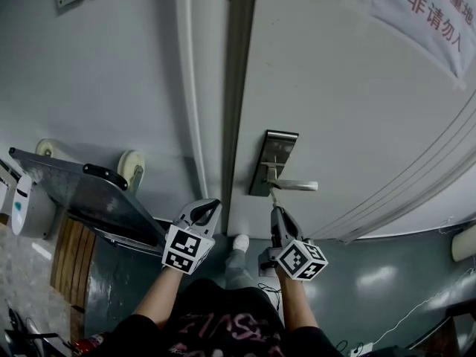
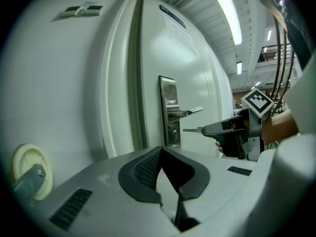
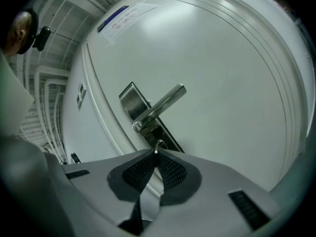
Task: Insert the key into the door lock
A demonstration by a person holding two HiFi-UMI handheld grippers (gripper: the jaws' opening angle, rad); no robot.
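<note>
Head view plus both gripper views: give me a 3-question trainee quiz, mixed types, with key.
1. Which gripper holds the key? A) left B) right C) neither
2. True or false: the key's tip is already inside the keyhole.
3. Fill in: the keyhole sits ___ the lever handle.
Key: 1 B, the right gripper is shut on it. 2 False, the tip is short of it. 3 below.

A paper sign on the white door carries red Chinese characters. The lower line reads "非请勿入". The upper line, cut by the frame, ends "重地". In the right gripper view the print is too small to read.
</note>
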